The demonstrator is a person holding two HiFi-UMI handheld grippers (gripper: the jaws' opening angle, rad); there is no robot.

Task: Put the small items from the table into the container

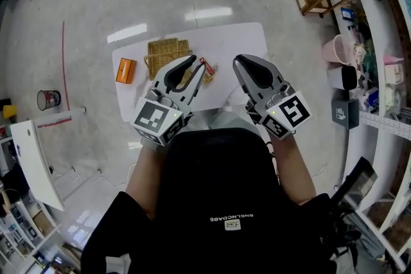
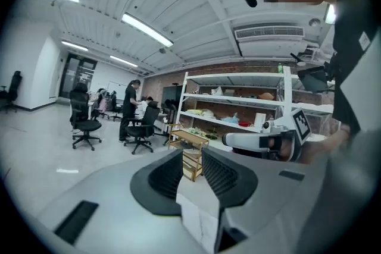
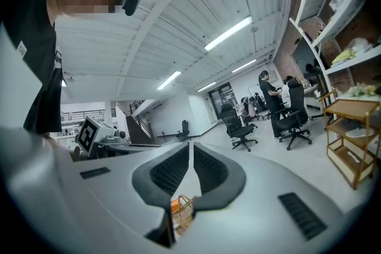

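left gripper (image 1: 196, 65) jaws slightly apart, empty | right gripper (image 1: 239, 61) jaws together, empty | woven basket (image 1: 164, 52) on tabletop (image 1: 237, 42), left of left gripper tips | orange box (image 1: 126, 70) further left | small red item (image 1: 207, 67) just right of them

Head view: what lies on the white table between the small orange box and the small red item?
The tan woven wicker basket lies between them, as the head view shows plainly.

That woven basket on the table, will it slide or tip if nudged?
The basket looks woven and shallow, so it is probably light and apt to slide on the smooth white table rather than tip. Its weave may flex slightly.
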